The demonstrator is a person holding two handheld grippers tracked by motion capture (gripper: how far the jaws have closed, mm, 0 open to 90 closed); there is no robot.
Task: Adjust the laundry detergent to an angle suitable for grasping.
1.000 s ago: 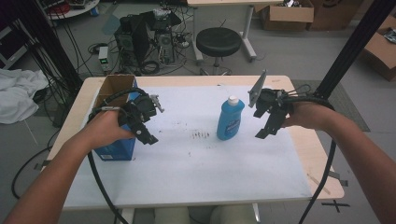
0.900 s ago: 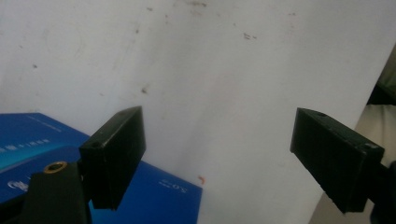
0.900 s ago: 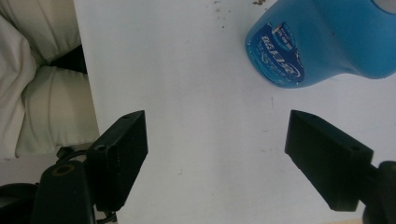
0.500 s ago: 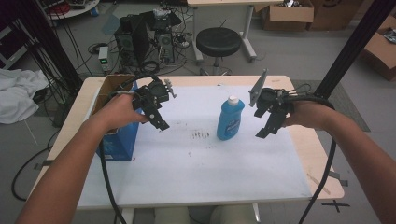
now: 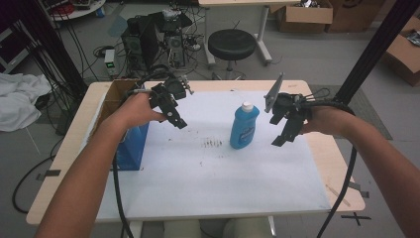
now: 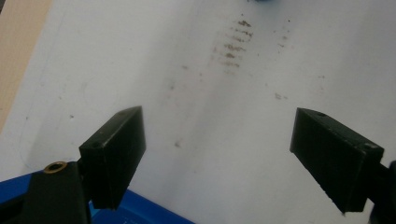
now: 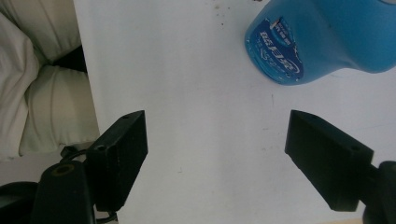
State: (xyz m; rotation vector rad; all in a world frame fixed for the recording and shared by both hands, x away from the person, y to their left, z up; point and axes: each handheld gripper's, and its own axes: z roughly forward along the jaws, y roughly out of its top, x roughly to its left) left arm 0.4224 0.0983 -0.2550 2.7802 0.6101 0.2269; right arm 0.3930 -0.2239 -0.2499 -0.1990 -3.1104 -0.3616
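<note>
A blue dish-soap bottle (image 5: 244,128) with a white cap is stood upright on the white sheet (image 5: 208,173) that covers most of the table (image 5: 341,163), a little toward the far edge and right of the middle. In the right gripper view the bottle (image 7: 322,39) is seen at the upper right, well clear of the jaws. The right hand-held gripper (image 5: 283,134) is held just to the right of the bottle, apart from it and angled down toward the sheet; its jaws are spread wide and nothing is held between them, only bare white sheet being seen in the gap (image 7: 215,154). The left hand-held gripper (image 5: 176,119) is held above the far left part of the sheet, well apart from the bottle, with its jaws also spread wide and empty; in the left gripper view a patch of small brown marks (image 6: 233,44) on the sheet is seen beyond the open gap (image 6: 217,158). A blue box (image 5: 131,148) with an open cardboard top is placed at the left edge of the table, close under the left forearm, and a corner of it (image 6: 140,212) is seen at the bottom of the left gripper view.
</note>
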